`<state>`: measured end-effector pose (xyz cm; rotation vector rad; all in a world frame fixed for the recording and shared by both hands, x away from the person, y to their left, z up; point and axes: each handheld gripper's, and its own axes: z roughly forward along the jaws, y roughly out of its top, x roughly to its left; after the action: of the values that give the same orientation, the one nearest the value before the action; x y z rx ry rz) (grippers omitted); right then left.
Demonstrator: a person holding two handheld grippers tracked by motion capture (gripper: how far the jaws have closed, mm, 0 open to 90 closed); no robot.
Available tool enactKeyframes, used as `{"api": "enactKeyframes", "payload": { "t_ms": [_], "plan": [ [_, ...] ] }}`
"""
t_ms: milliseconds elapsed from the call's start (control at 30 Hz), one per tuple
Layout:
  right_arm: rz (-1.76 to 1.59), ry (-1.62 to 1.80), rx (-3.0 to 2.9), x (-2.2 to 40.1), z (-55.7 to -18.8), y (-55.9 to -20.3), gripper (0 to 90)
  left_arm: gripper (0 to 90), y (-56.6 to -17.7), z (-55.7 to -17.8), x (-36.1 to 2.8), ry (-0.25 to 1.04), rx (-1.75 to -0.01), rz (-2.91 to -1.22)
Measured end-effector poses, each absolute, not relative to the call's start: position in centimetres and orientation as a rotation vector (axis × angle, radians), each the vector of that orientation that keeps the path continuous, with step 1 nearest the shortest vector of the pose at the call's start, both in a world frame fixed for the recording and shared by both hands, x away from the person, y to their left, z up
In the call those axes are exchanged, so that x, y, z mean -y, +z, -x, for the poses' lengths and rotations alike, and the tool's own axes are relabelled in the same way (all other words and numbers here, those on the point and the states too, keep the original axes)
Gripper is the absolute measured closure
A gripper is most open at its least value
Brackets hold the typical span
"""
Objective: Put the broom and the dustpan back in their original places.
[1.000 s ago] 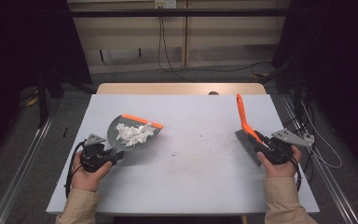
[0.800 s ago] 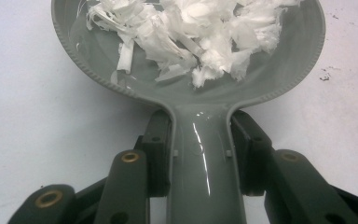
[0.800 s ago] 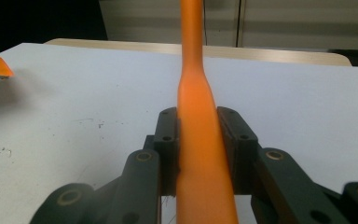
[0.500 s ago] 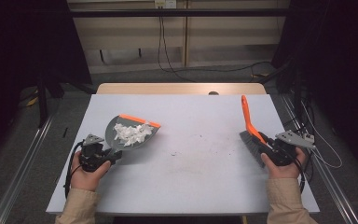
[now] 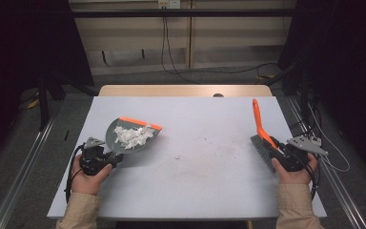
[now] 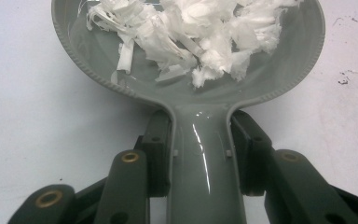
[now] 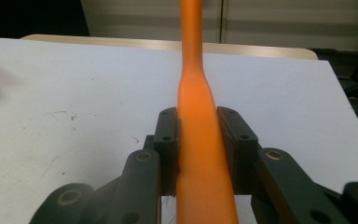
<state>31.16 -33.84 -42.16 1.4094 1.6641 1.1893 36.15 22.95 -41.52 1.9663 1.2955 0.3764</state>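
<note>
A grey dustpan (image 5: 132, 136) with an orange front lip lies at the table's left, holding a heap of white paper shreds (image 5: 133, 135). My left gripper (image 5: 108, 157) is shut on its handle; in the left gripper view the jaws clamp the grey handle (image 6: 207, 158) just below the pan with the shreds (image 6: 200, 37). At the right edge, my right gripper (image 5: 279, 149) is shut on an orange-handled brush (image 5: 259, 123), whose grey bristles (image 5: 262, 150) rest on the table. In the right gripper view the orange handle (image 7: 200, 140) runs up between the jaws.
The white table top (image 5: 200, 143) carries faint dark specks (image 5: 178, 156) near its middle. A wooden strip (image 5: 181, 90) borders the far edge. Cables (image 5: 167, 43) hang at the wall behind. Metal rails (image 5: 24, 162) run along the floor on both sides.
The right gripper has carried the brush a little further right and towards the near edge, lowering the bristles to the table. The dustpan and left gripper have stayed put.
</note>
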Motion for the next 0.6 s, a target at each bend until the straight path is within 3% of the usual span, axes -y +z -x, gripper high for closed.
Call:
{"api": "enactKeyframes", "payload": {
  "t_ms": [600],
  "plan": [
    [-1.426, 1.141, -1.663, 34.32, -31.48, -42.86, 71.2, 62.8, -42.41, -37.04, -23.07, 0.406, -1.368, -1.956]
  ]
}}
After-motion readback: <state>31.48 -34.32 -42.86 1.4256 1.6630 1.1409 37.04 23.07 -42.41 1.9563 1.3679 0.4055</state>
